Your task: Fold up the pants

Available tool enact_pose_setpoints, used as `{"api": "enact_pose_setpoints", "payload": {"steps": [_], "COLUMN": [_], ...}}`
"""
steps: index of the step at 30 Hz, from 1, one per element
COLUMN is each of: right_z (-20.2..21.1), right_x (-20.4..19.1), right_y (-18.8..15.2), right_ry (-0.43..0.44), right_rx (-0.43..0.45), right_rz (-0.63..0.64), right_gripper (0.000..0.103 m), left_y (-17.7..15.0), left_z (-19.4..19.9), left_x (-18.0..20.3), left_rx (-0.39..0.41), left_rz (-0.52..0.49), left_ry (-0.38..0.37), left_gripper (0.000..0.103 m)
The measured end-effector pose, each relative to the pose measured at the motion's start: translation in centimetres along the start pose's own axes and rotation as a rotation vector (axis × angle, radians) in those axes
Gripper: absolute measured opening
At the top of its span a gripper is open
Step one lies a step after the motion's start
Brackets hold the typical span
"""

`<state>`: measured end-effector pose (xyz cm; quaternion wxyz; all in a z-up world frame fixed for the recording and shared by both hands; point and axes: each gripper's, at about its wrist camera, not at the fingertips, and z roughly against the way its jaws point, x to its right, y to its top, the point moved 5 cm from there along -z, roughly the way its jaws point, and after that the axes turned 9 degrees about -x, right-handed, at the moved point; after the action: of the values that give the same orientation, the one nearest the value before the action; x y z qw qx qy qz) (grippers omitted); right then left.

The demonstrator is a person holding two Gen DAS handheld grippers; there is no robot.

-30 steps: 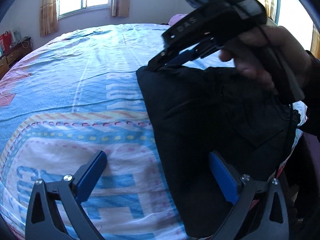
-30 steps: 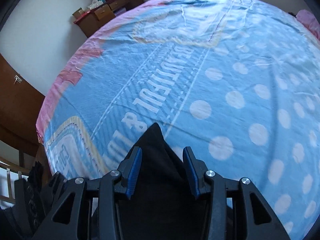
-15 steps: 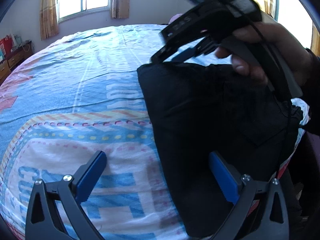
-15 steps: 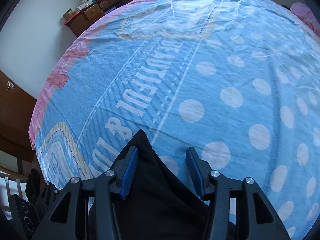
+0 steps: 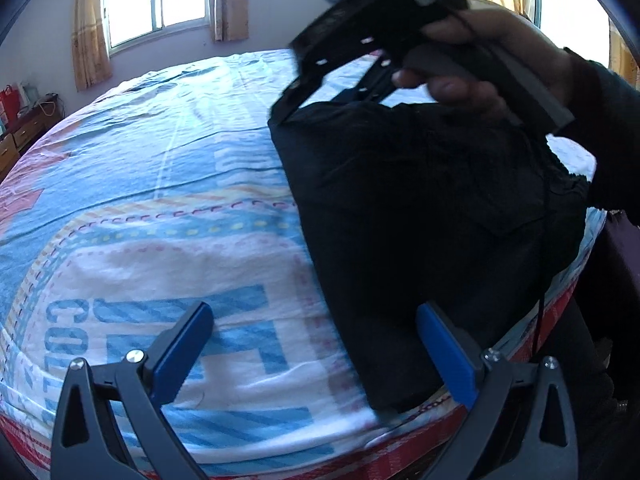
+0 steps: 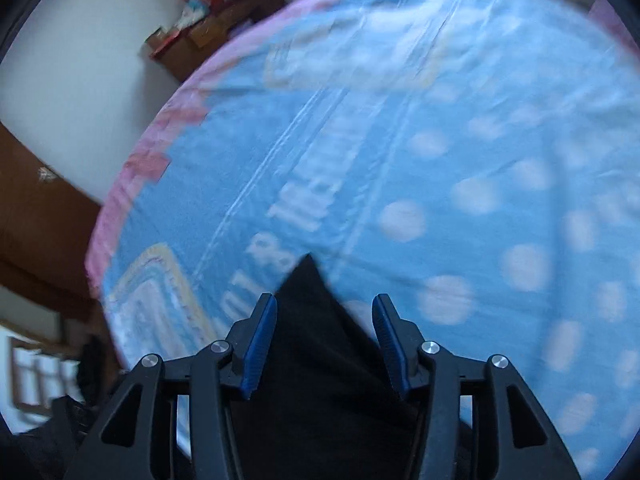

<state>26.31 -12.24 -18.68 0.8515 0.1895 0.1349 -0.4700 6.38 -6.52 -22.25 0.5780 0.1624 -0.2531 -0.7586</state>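
Note:
Black pants lie folded in a dark slab on the blue patterned bed sheet, close to the bed's near right edge. My left gripper is open wide, its right finger over the pants' near end and its left finger over bare sheet. A hand holds my right gripper over the pants' far corner. In the right wrist view that pointed corner lies between the fingers of the right gripper, which stands open; the pads do not press on the cloth.
The sheet stretches far beyond the pants, with white dots on its right side. A wooden dresser with red items stands by the wall. A curtained window is behind the bed. The bed's red-trimmed near edge runs just below my left gripper.
The right gripper's jaws have widened around the pants' corner, and its view has tipped and blurred. The left gripper has shifted slightly along the bed's near edge. The pants stay flat.

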Motion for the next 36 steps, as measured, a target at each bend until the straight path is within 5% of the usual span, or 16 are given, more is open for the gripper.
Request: {"api": "enact_pose_setpoints", "payload": {"steps": [2,6,9,16,20,25,31,33,36], "right_z": [-0.7,-1.6,-2.1,0.2,8.0,15.2,15.4,15.2,14.3], "right_x": [-0.9,-1.8,-1.2,-0.6,2.4,6.0,9.6,11.6,14.7], "right_y": [0.6,1.2,1.9,1.9,-1.6,-10.1,-17.4,-18.2,-18.1], "right_ry": [-0.016,-0.094,-0.102,-0.090,-0.153,-0.238,-0.222,-0.228,-0.117], "right_rx": [-0.002,0.003,0.019,0.102,0.257,0.340,0.373,0.408,0.441], "right_rz": [0.045,0.103,0.095,0.089,0.013,-0.093,-0.194,-0.251,-0.348], "right_gripper": [0.051,0.014,0.007,0.014,0.043,0.043,0.043,0.043,0.043], "left_y": [0.0,0.1,0.1,0.4,2.3,7.3,12.8,14.2,14.5], "left_z": [0.0,-0.3,-0.4,0.7,3.5,4.5,1.7,-1.5,-5.2], "left_x": [-0.1,0.1,0.1,-0.3,-0.4,1.1,1.1,1.0,0.4], "left_rx": [0.004,0.007,0.012,0.012,0.089,0.109,0.080,0.015,-0.059], "left_rz": [-0.013,-0.034,-0.039,0.000,0.002,-0.084,-0.103,-0.110,-0.094], "left_ry": [0.004,0.015,0.016,-0.017,-0.006,-0.045,-0.094,-0.009,0.030], "left_gripper": [0.103,0.103,0.103,0.103,0.103,0.103,0.103,0.103,0.103]}}
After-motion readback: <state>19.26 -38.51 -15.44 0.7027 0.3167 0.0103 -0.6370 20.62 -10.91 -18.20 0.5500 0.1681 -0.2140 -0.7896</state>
